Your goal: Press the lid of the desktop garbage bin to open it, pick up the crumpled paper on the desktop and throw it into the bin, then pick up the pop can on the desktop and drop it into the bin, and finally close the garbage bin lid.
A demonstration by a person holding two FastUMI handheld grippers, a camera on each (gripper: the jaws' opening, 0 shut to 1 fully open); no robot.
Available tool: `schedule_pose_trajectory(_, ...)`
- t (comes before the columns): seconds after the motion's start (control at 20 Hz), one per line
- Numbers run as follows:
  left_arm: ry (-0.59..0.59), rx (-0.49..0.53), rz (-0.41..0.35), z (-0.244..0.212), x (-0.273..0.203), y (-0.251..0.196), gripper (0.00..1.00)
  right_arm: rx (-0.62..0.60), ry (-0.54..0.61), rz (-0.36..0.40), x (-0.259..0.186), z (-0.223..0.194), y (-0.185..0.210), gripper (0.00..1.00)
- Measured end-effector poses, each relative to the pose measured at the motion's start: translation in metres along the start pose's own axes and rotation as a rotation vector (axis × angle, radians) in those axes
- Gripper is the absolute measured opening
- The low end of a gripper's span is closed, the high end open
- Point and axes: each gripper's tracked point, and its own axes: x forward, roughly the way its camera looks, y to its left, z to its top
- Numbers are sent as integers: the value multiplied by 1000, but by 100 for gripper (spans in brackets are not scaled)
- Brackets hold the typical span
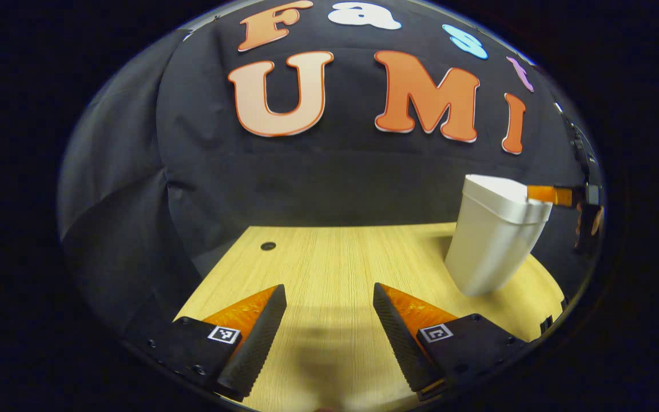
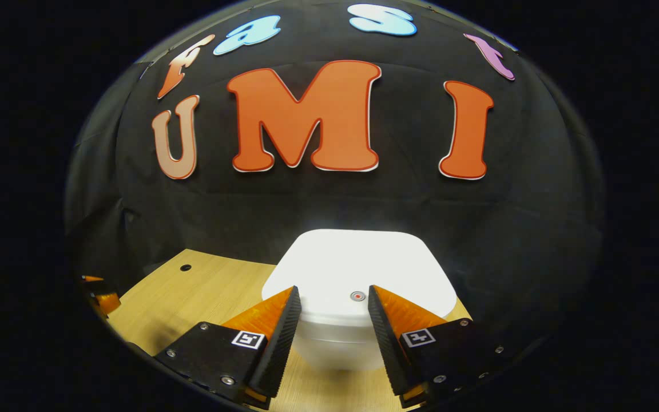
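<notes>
A white desktop garbage bin [image 1: 492, 246] stands on the wooden table [image 1: 329, 257] at the right of the left gripper view, lid down. In the right gripper view the bin's flat white lid [image 2: 358, 269] lies just below and ahead, with a small round button [image 2: 357, 296] near its front edge. My right gripper [image 2: 334, 297] hovers open over the lid's front, the button between its fingertips; whether they touch the lid I cannot tell. That right gripper [image 1: 558, 195] shows at the bin's top right edge. My left gripper [image 1: 329, 294] is open over bare table, nothing between its fingers.
A small dark hole [image 1: 268, 246] sits in the table near its far left corner. Black cloth walls close in behind and to the left. A part of the left gripper [image 2: 98, 294] shows at the left edge of the right gripper view.
</notes>
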Motion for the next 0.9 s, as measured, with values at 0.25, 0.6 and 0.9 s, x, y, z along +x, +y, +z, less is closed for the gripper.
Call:
schedule_pose_trajectory(0.25,-122,-13,-27,60,-8,-7,98,-4,-4,53,-18,-3,33,73)
schedule_pose_trajectory(0.6,-250,26,-93,118,-26,-30,98,-5,-75,102,-41,8,72,72)
schedule_pose_trajectory(0.9,-344,50,-123,138,-45,-45,97,-23,-116,130,-57,4,103,72)
